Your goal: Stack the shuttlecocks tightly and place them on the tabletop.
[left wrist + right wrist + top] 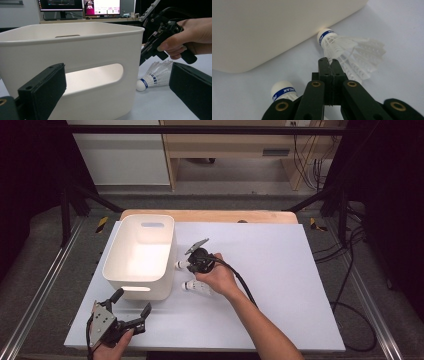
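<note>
The right tool [329,61] is pinching the feather skirt of a white shuttlecock [348,51], its jaws pressed together, just beside the white bin [142,255], whose visible inside is looking bare. A second shuttlecock [196,286], blue-banded at the cork, is lying on the tabletop [280,270]. The left tool [131,308] is resting apart, jaws spread wide.

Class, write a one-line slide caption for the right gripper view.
Right tool shut on the feathers of a shuttlecock lying against the white bin; second shuttlecock beside it.
</note>
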A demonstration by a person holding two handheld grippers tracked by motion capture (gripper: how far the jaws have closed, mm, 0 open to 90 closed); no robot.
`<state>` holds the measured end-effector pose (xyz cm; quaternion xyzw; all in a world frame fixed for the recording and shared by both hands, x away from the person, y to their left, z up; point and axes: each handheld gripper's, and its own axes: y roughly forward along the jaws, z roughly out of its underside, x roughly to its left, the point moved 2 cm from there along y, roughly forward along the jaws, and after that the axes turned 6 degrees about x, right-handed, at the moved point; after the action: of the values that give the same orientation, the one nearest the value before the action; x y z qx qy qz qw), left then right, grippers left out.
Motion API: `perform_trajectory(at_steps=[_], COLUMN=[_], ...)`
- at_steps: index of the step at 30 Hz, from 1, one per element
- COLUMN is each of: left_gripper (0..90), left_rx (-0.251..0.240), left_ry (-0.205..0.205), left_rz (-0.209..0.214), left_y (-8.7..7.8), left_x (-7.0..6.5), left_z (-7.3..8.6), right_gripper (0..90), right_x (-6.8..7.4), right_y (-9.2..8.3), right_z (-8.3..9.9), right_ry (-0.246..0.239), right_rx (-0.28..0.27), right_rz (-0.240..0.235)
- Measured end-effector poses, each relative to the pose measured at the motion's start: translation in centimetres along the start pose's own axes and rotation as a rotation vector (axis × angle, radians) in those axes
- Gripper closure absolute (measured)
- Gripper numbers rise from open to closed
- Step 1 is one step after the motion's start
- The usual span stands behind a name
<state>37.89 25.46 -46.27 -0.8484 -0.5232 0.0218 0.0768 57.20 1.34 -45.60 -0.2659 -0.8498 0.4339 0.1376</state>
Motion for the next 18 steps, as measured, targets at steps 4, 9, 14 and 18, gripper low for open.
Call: perform_trajectory(at_steps=[4,9,14,18], left_gripper=[1.1,1.1,1.0,1.0], left_rx=[0.001,0.002,0.003,0.003], left_ry=[0.001,0.002,0.006,0.004], left_rz=[-0.001,-0.002,0.002,0.003], left_y=[0.0,0.0,0.1,0.1], left_x=[0.0,0.0,-0.1,-0.1], left_z=[0.0,0.0,0.0,0.0], right_gripper=[90.0,90.0,90.0,90.0], right_x=[-0.1,-0.3,-0.7,-1.3], right_y=[-1.0,-2.5,-4.3,-5.7], right_z=[0.0,0.6,1.6,2.5], right_ry=[-0.012,-0.025,-0.033,-0.021], right_rx=[-0.018,-0.043,-0.067,-0.092], right_rz=[0.011,0.027,0.040,0.053])
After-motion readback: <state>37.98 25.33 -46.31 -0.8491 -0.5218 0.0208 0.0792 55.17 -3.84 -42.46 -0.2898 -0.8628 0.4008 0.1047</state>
